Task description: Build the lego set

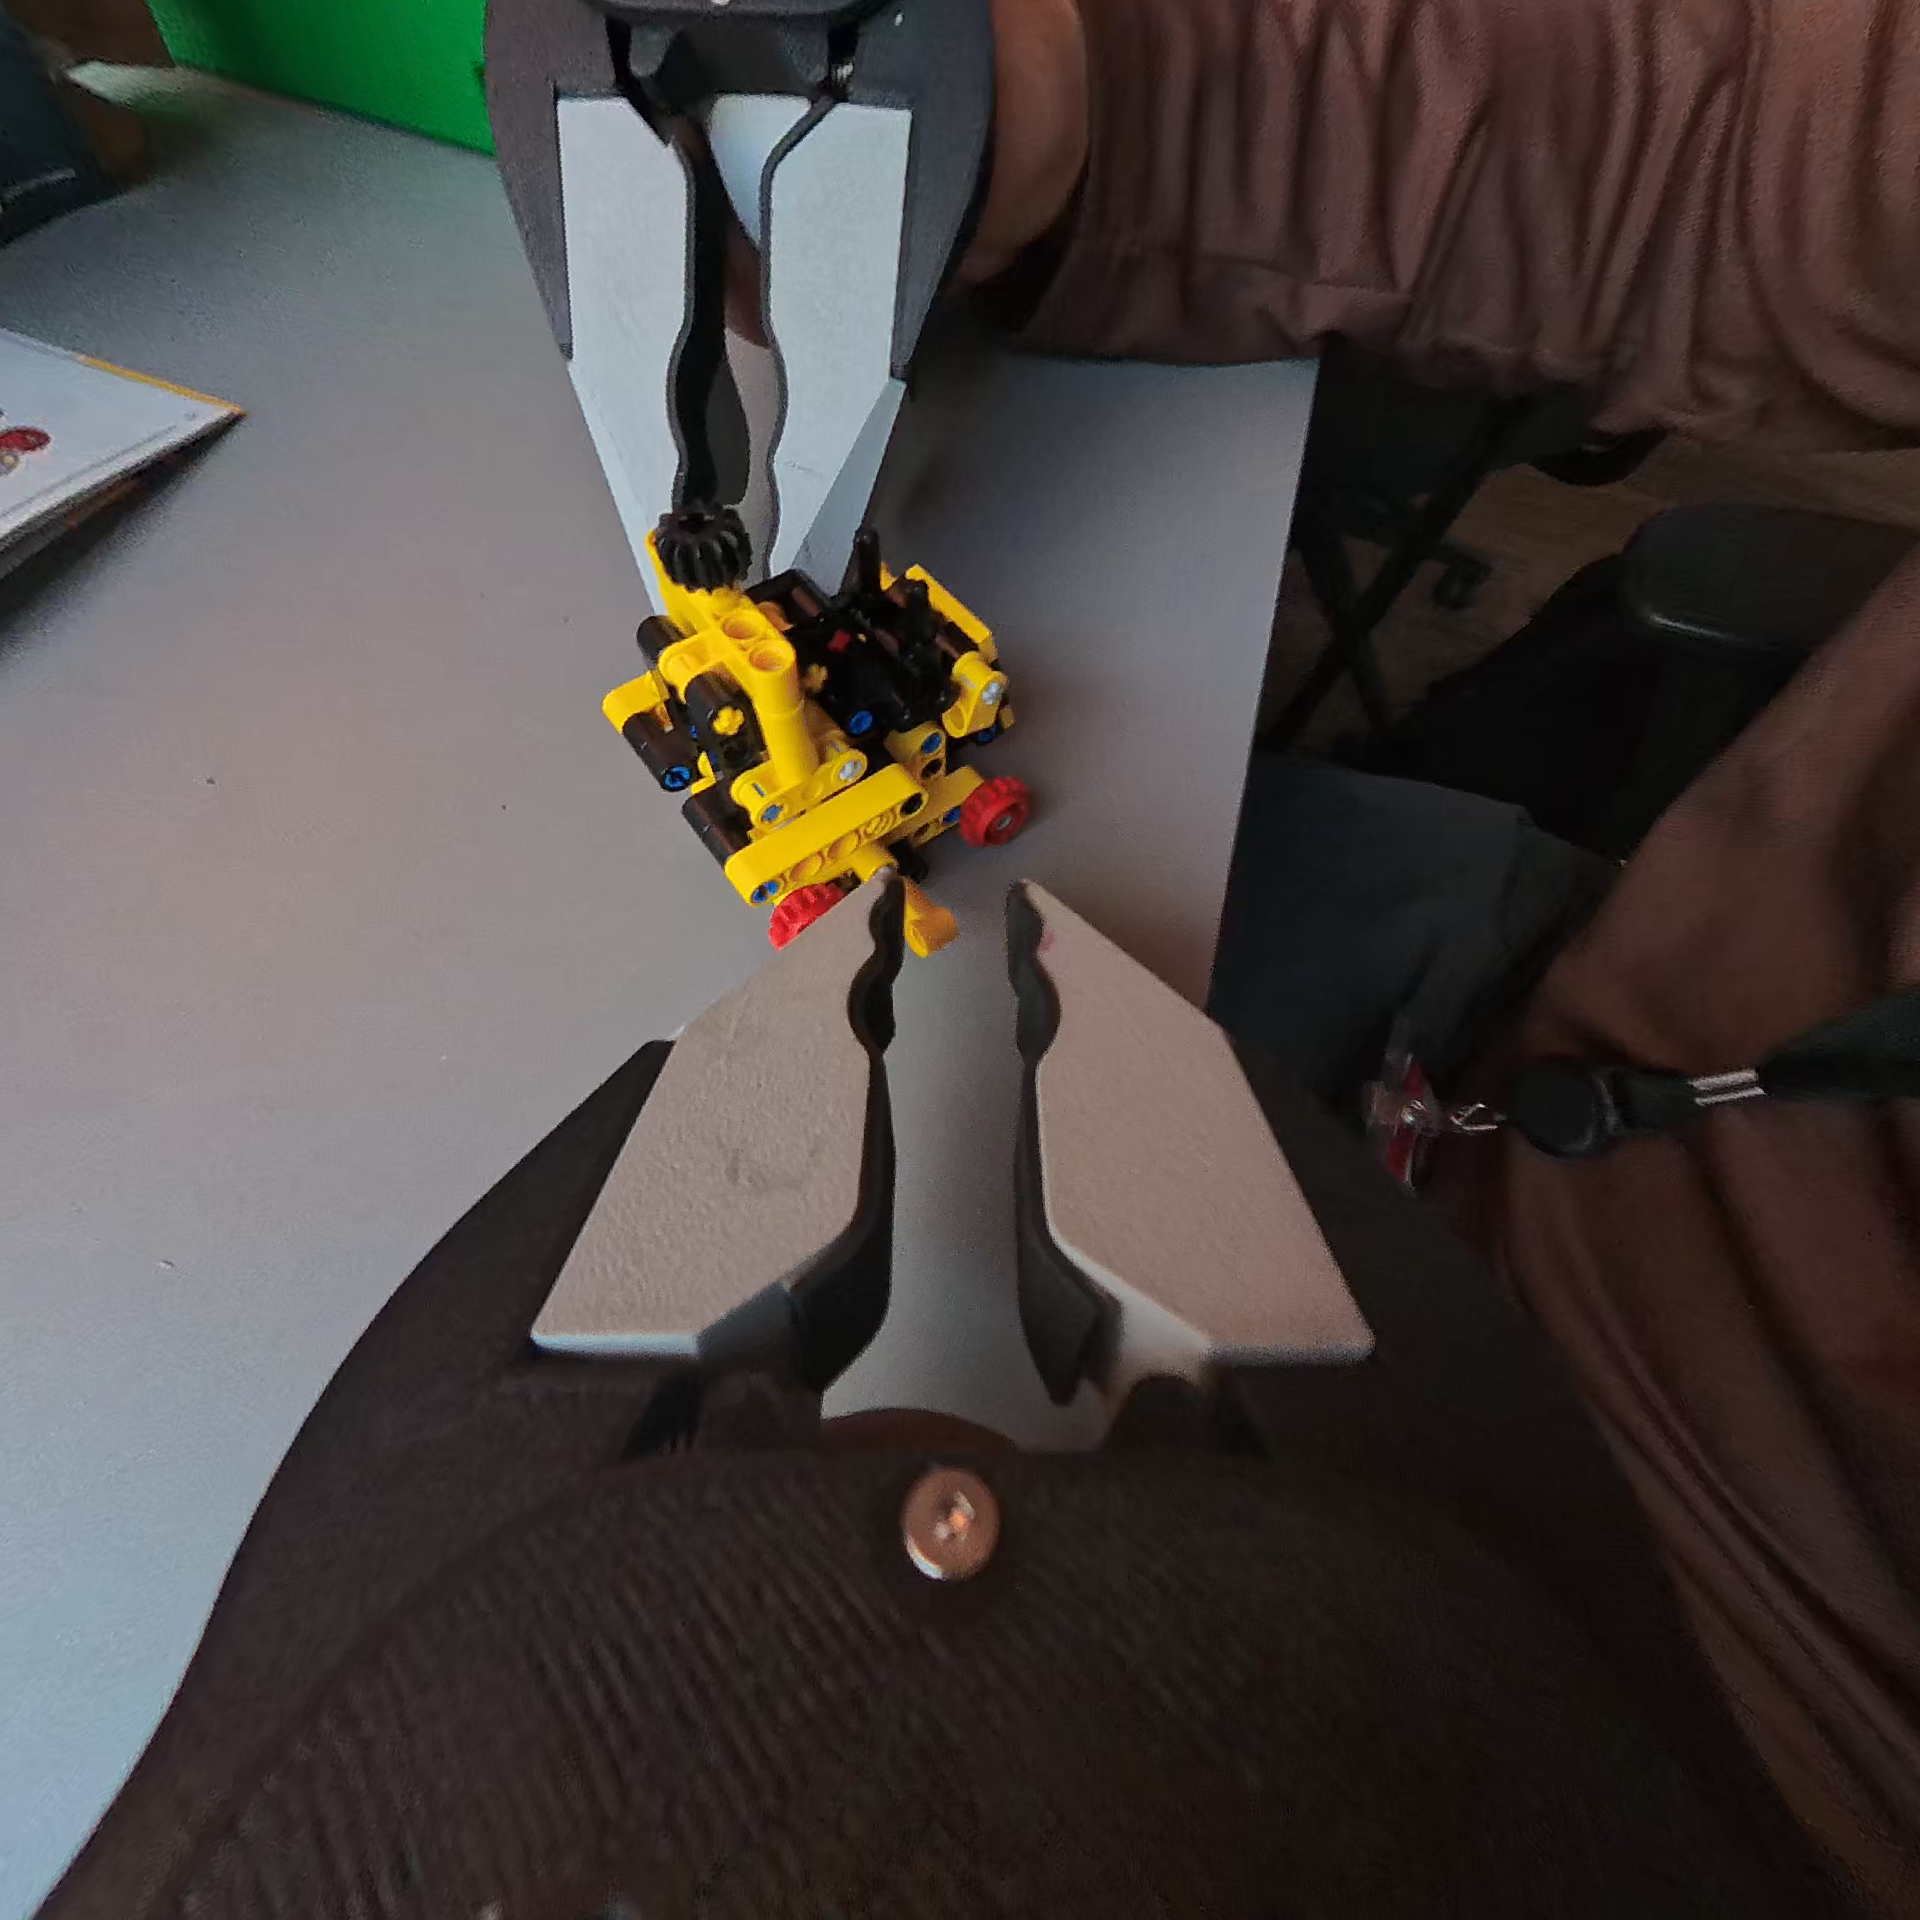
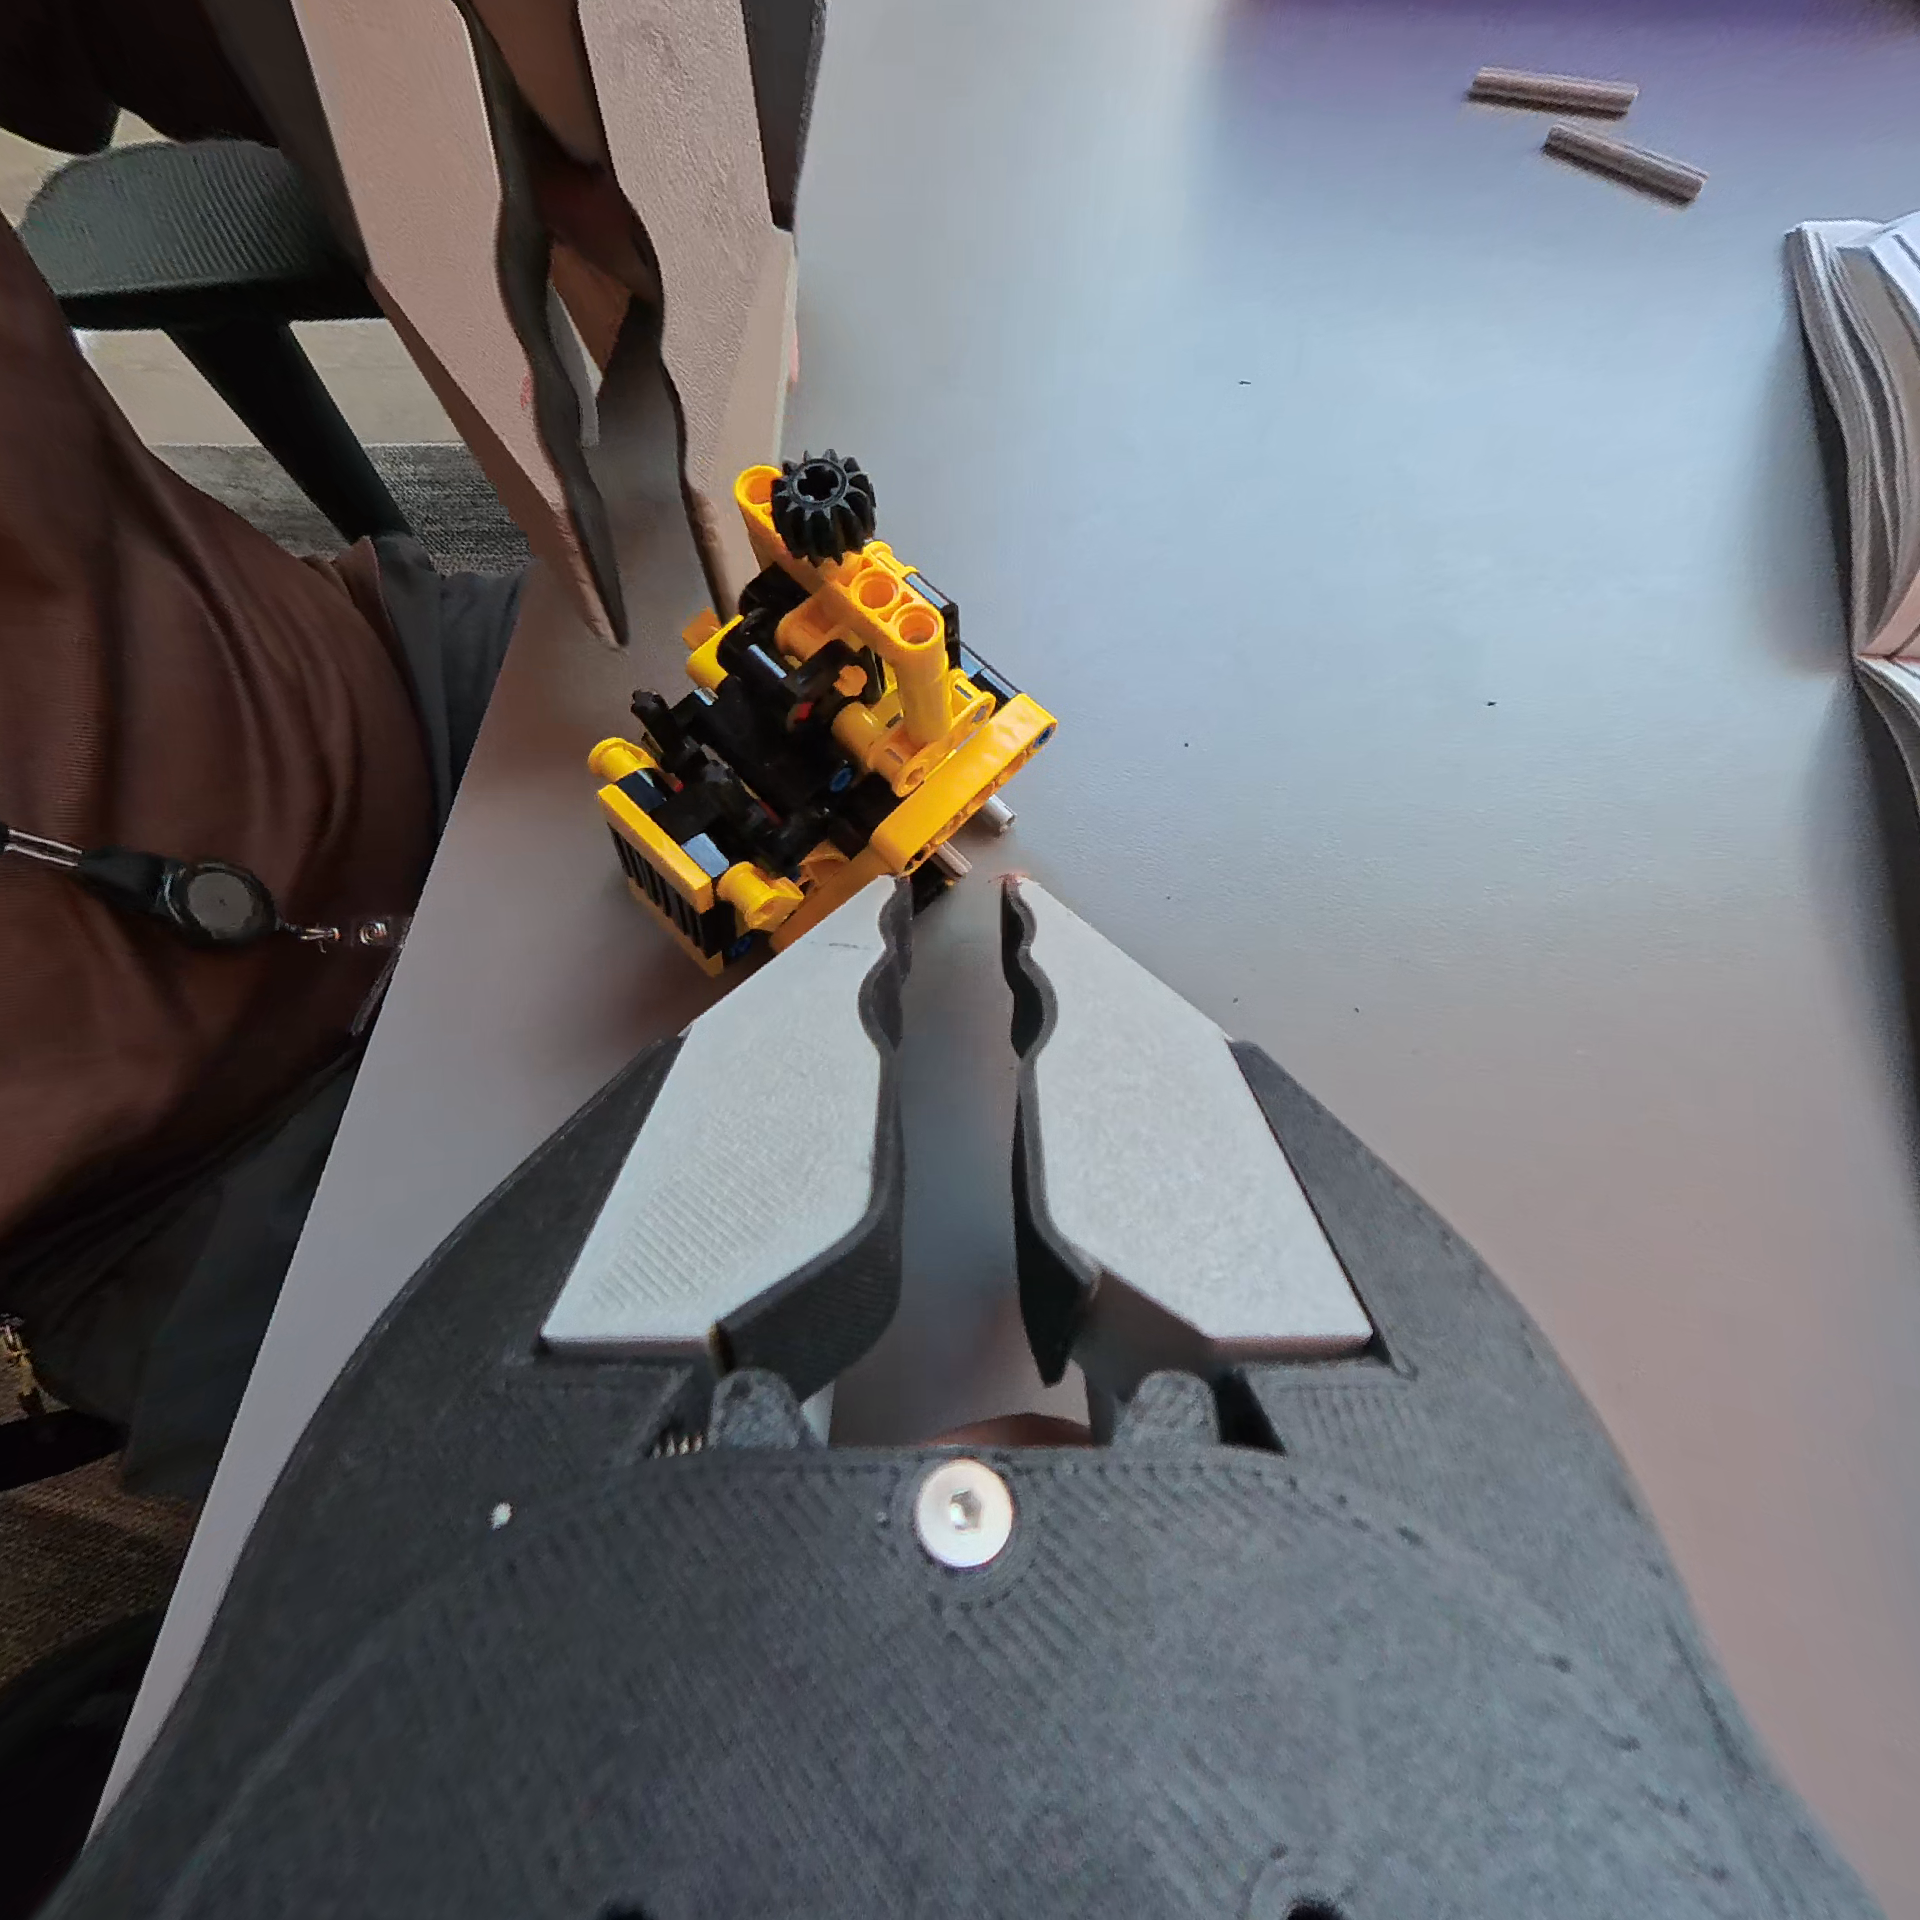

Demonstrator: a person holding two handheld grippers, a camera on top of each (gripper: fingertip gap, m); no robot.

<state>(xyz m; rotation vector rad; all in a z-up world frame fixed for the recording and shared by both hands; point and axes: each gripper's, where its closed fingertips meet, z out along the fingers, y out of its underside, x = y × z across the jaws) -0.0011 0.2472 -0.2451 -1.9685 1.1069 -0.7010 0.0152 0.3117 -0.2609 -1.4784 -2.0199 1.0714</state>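
A small yellow and black lego vehicle point(image 1: 821, 727) point(image 2: 821, 727) with red wheels point(image 1: 994, 810) stands on the grey table point(image 1: 312, 831) point(image 2: 1351, 623) near its edge. A black gear point(image 1: 703, 545) point(image 2: 824, 509) sits on its raised yellow arm. My left gripper point(image 1: 956, 894) is open and empty, its tips just short of the model's red-wheel end, with a yellow part point(image 1: 928, 923) by its left fingertip. It also shows in the right wrist view point(image 2: 665, 623). My right gripper point(image 2: 956, 891) is open and empty, tips beside a grey axle point(image 2: 951, 857). In the left wrist view it point(image 1: 743, 530) stands behind the gear.
An instruction booklet point(image 1: 94, 436) point(image 2: 1870, 416) lies on the table to one side. Two brown sticks point(image 2: 1553, 91) point(image 2: 1621, 164) lie far off. The table edge point(image 1: 1247, 727) runs close beside the model, with a seated person in a brown shirt point(image 1: 1507, 208) beyond it. One gripper's finger ends stand about 7 cm off the other's.
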